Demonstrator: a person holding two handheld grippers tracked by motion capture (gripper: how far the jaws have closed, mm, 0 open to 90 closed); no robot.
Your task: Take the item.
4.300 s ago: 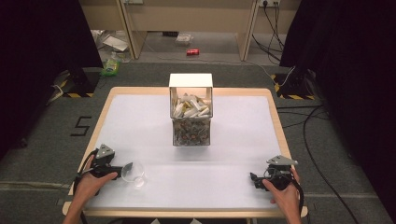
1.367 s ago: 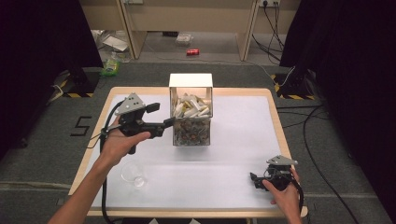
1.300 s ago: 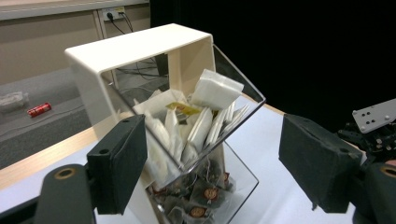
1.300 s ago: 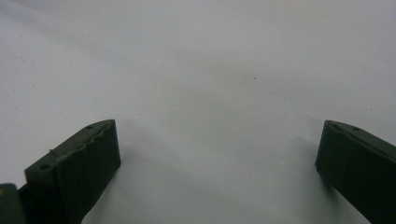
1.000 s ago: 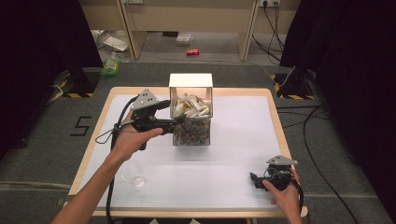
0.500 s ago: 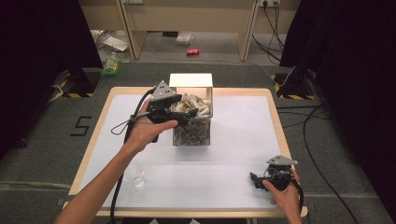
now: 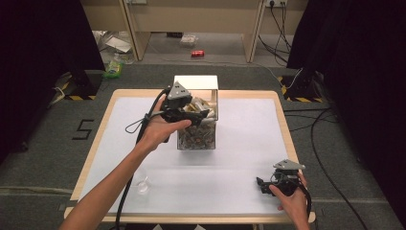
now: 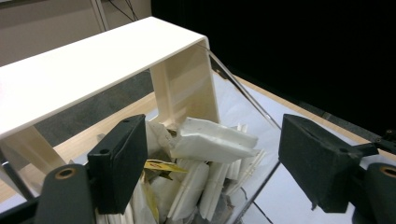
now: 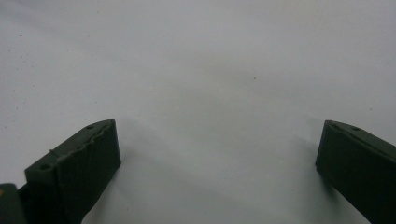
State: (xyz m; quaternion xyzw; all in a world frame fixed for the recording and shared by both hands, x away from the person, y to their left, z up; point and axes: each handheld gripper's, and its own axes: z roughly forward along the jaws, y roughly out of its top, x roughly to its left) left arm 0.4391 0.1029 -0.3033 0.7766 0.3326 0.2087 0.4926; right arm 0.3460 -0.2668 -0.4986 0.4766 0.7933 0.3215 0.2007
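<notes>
A clear box [image 7: 197, 136] with a cream lid frame [image 8: 93, 74] stands at the table's middle back, full of white paper sachets [image 8: 212, 140]. My left gripper [image 7: 198, 116] hangs over the box's open top, open, its jaws wide apart above the sachets with nothing between them. A small clear cup [image 7: 141, 181] stands on the white table [image 7: 239, 158] near the front left. My right gripper [image 7: 263, 183] rests at the front right, open, over bare white surface [image 9: 210, 93].
The wooden table edge [image 7: 95, 143] frames the white mat. Cables [image 7: 325, 158] run over the floor at the right. Clutter and a red can [image 7: 197, 53] lie on the floor behind the table.
My left gripper left the cup at the front left, rose and travelled right to the box, and now hangs over its open top. The right gripper has stayed put.
</notes>
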